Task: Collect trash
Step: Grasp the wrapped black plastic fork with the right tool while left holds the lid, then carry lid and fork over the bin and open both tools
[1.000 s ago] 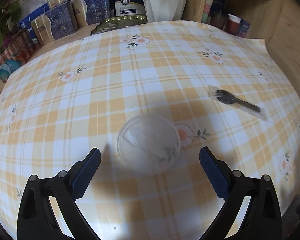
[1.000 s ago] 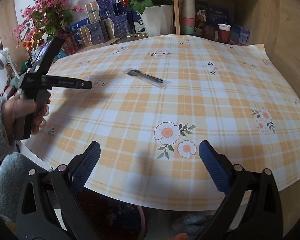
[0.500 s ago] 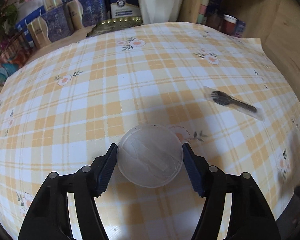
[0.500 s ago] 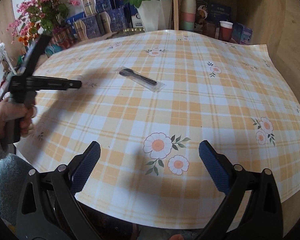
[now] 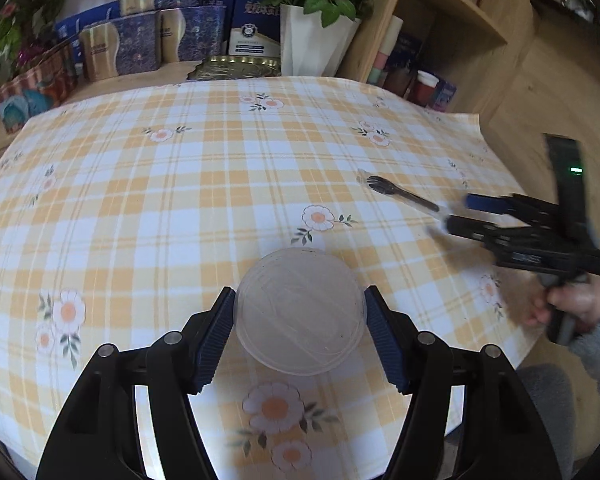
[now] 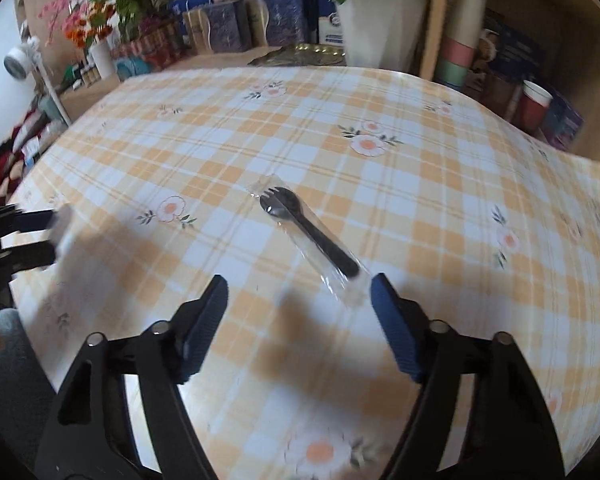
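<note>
Left gripper (image 5: 300, 326) clamped on clear lid (image 5: 300, 312) above bench (image 5: 180, 200). Right gripper (image 6: 300, 316) closing, pads not yet touching wrapped fork (image 6: 308, 236) — fork on bench, uncollected; no bin visible.

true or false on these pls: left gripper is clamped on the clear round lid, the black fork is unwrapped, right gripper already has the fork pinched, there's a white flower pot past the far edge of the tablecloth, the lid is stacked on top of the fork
1. The left gripper is clamped on the clear round lid. True: both pads press on its rim.
2. The black fork is unwrapped. False: it lies inside a clear plastic sleeve.
3. The right gripper already has the fork pinched. False: its jaws are closing, but the pads touch nothing; only the sleeve's near end lies between them.
4. A white flower pot stands past the far edge of the tablecloth. True.
5. The lid is stacked on top of the fork. False: they lie apart, with bare cloth between.
</note>
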The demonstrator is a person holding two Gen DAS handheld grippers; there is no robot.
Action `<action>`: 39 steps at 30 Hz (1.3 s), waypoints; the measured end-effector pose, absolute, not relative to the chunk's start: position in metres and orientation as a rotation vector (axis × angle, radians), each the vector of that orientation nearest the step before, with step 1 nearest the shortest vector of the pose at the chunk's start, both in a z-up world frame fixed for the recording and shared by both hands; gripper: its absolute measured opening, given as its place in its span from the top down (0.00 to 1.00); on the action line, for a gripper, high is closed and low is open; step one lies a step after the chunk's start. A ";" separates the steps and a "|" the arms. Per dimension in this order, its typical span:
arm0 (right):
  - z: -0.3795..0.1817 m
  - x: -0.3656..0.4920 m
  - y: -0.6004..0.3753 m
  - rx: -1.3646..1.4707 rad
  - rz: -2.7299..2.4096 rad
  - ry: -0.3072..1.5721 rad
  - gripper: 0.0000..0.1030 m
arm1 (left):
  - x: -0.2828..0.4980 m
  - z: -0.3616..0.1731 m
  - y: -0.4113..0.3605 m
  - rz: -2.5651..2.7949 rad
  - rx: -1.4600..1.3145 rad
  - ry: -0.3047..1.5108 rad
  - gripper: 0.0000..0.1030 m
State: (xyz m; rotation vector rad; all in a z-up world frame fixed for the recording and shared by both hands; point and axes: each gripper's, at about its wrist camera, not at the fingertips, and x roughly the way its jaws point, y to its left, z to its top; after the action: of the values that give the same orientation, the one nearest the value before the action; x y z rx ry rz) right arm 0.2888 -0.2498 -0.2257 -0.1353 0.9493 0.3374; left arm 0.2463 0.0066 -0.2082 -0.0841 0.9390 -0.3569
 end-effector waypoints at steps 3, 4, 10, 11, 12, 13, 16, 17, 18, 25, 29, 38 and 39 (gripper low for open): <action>-0.237 0.310 -0.232 -0.176 0.319 0.981 0.37 | 0.233 -0.205 0.016 -0.357 -0.138 0.931 0.38; -0.241 0.320 -0.226 -0.182 0.309 0.991 0.38 | 0.229 -0.203 0.019 -0.356 -0.145 0.925 0.38; -0.251 0.347 -0.219 -0.137 0.254 1.032 0.40 | 0.203 -0.194 0.028 -0.355 -0.139 0.886 0.38; -0.252 0.349 -0.221 -0.127 0.257 1.032 0.41 | 0.199 -0.194 0.029 -0.357 -0.146 0.884 0.38; -0.252 0.350 -0.222 -0.120 0.255 1.032 0.42 | 0.196 -0.194 0.031 -0.357 -0.153 0.884 0.38; -0.252 0.352 -0.224 -0.112 0.250 1.029 0.43 | 0.194 -0.195 0.032 -0.355 -0.159 0.885 0.38; -0.252 0.352 -0.227 -0.103 0.251 1.025 0.53 | 0.188 -0.199 0.037 -0.350 -0.179 0.889 0.38; -0.251 0.350 -0.229 -0.101 0.257 1.022 0.58 | 0.185 -0.200 0.038 -0.350 -0.186 0.889 0.38; -0.251 0.347 -0.231 -0.099 0.263 1.019 0.67 | 0.184 -0.200 0.038 -0.352 -0.190 0.890 0.38; -0.248 0.312 -0.231 -0.094 0.348 0.986 0.86 | 0.174 -0.207 0.036 -0.374 -0.195 0.903 0.38; -0.236 0.282 -0.236 -0.016 0.364 0.940 0.86 | 0.165 -0.204 0.031 -0.401 -0.199 0.901 0.38; -0.203 0.200 -0.257 0.232 0.399 0.845 0.86 | 0.137 -0.197 0.019 -0.458 -0.180 0.907 0.38; -0.198 0.188 -0.259 0.240 0.399 0.828 0.86 | 0.131 -0.197 0.016 -0.463 -0.174 0.911 0.38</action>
State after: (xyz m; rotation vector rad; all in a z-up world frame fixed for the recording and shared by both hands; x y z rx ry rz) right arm 0.1884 -0.2586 -0.1980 0.2398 0.8284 0.3989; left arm 0.1312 0.0163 -0.1974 -0.1736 0.9115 -0.4631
